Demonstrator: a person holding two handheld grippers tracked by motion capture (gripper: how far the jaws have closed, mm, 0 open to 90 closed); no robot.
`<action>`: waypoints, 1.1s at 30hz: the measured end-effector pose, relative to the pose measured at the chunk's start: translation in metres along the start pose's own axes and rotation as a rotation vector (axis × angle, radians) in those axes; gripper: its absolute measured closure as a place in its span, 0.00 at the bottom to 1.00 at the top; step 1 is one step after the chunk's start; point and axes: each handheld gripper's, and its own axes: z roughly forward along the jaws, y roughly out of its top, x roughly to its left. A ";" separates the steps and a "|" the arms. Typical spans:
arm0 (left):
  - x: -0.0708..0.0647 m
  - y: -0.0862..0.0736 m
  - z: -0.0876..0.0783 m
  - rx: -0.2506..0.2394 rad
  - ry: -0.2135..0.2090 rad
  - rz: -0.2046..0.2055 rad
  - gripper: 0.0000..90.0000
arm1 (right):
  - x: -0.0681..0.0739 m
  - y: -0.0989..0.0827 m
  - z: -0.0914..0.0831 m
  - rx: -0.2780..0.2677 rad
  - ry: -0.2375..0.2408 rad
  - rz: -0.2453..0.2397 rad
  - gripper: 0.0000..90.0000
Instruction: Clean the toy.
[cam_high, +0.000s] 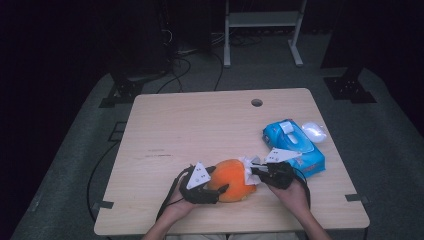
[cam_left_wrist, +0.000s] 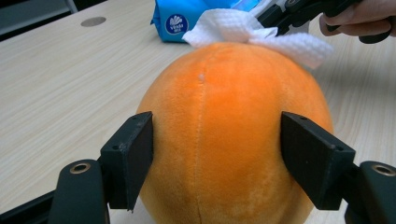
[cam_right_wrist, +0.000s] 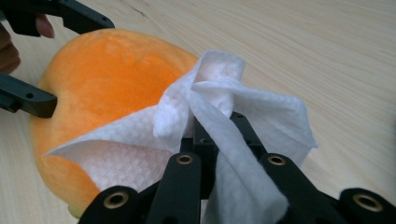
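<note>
Your left gripper (cam_left_wrist: 212, 156) has its fingers (cam_left_wrist: 130, 158) clamped on the plush orange (cam_left_wrist: 229, 135) near the worktop (cam_high: 200, 125) front edge; the right gripper (cam_right_wrist: 205, 140) pinches a wipe (cam_right_wrist: 205, 121) against it. Wipe hard and the plush could squirm loose

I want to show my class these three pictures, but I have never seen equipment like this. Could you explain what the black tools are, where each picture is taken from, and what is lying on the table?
No robot here: a person holds a hand-operated two-jaw gripper in each hand. One picture looks down from above the wooden table; the other two come from cameras riding on each gripper. The left gripper has its jaws on either side of an orange plush ball, pads against its sides. The right gripper is shut on a white wipe that rests against the ball. Farther right lie a blue pack of wipes and a small white object that I cannot identify.
</note>
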 end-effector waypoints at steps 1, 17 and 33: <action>0.000 0.001 -0.001 -0.008 -0.005 0.004 0.31 | 0.001 0.000 0.000 -0.002 0.003 0.005 0.92; -0.014 0.005 0.005 -0.023 -0.019 0.044 0.32 | 0.022 0.016 -0.005 -0.059 0.037 -0.047 0.91; -0.023 0.006 0.007 -0.031 -0.041 0.080 0.32 | 0.027 0.018 -0.003 -0.058 0.043 -0.067 0.91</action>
